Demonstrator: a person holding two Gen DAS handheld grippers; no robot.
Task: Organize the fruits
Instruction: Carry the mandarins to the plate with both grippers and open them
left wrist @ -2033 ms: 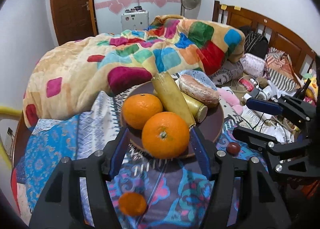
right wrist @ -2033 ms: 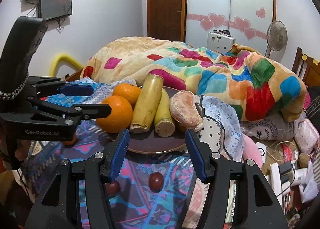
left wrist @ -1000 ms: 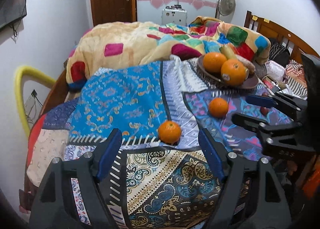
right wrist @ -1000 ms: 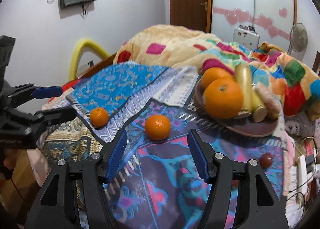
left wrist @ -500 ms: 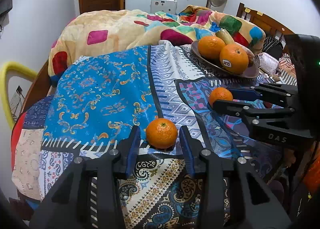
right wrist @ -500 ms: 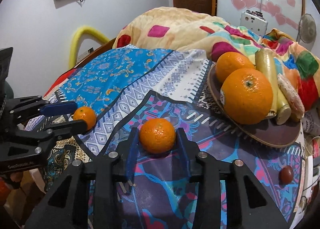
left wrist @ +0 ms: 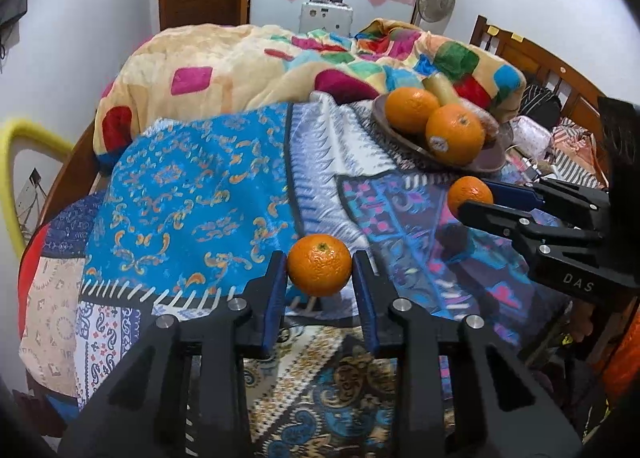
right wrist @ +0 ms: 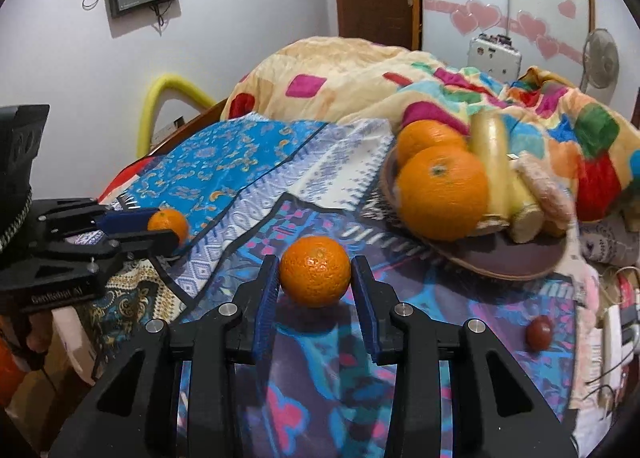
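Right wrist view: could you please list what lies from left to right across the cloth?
Left gripper with a mandarin → right gripper's mandarin → plate of oranges → small dark red fruit.

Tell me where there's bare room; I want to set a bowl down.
The blue patterned cloth left of the left claw lies bare, up to the quilt. It is crowded around the plate, piled with fruit, and a small red fruit sits below it.

Two small mandarins [left wrist: 319,271] [right wrist: 315,271] sit pinched just above the patterned cloth; two larger oranges [right wrist: 442,194] seemingly share the plate [right wrist: 504,260].
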